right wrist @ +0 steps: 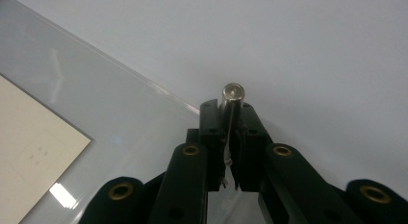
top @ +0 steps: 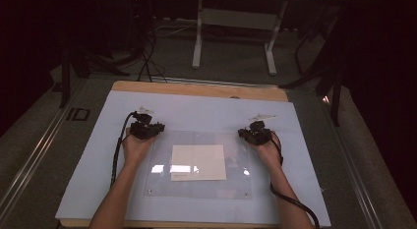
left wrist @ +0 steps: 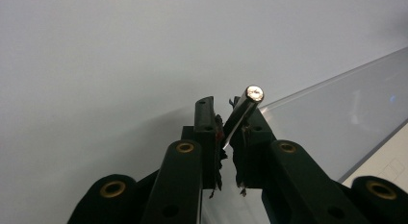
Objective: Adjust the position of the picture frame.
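Your left tool (left wrist: 226,113) and right tool (right wrist: 226,111) each pinch a metal pin (left wrist: 245,106) — poised at the clear sheet's (top: 196,189) far corners, seemingly to fasten it.

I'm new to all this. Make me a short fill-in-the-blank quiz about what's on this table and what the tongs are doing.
1. The clear sheet lies over a cream ____.
2. Each pair of tongs is shut on a small metal ____.
3. The left tongs and right tongs work at the sheet's two ____ corners.
4. The white board rests on a ____ table.

Missing words: card; pin; far; wooden
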